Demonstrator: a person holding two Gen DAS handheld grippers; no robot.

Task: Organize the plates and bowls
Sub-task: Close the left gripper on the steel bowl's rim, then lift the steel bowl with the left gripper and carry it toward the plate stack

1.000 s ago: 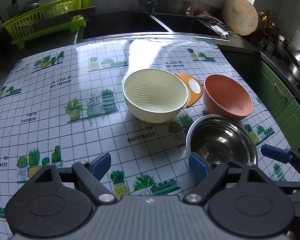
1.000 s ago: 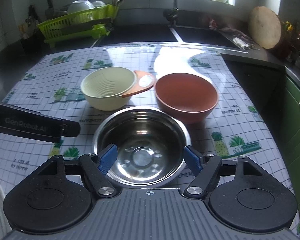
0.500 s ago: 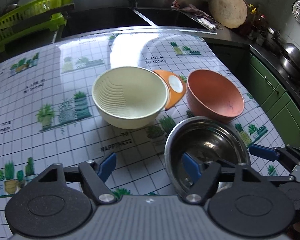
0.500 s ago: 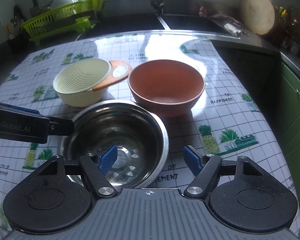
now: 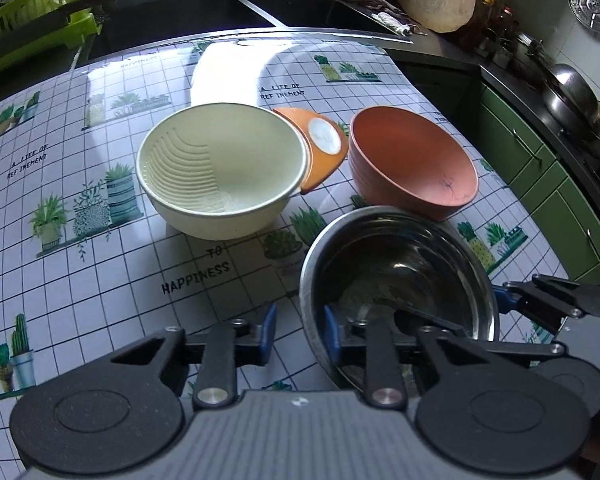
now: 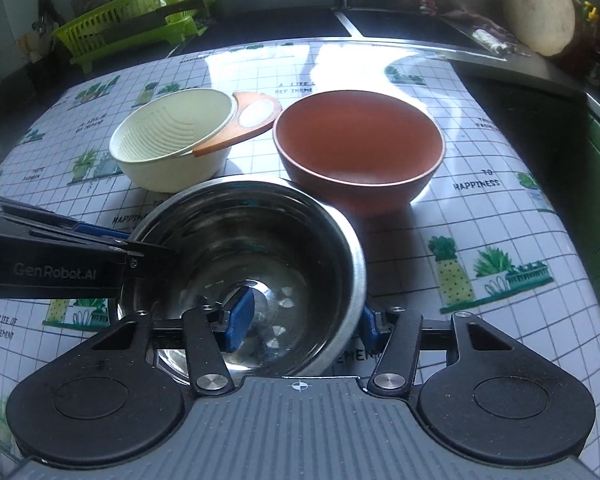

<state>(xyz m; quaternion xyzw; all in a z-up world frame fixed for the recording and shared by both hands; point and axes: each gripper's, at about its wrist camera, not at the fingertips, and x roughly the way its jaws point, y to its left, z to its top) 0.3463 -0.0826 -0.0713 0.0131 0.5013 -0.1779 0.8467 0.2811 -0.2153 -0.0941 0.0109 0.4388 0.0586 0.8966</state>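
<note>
My left tongs (image 5: 296,334) have just been closing on the steel bowl's (image 5: 400,264) rim at nine o'clock, one pad either side. My right tongs (image 6: 304,320) have been closing too, straddling its three o'clock rim — whether they pinch yet, I cannot tell. I judge this the grasp before lifting it to nest. At twelve o'clock the terracotta bowl (image 6: 358,140) almost touches; the cream bowl (image 6: 172,136) sits at eleven. Straight up is free — the counter (image 6: 500,216) opens rightward.
</note>
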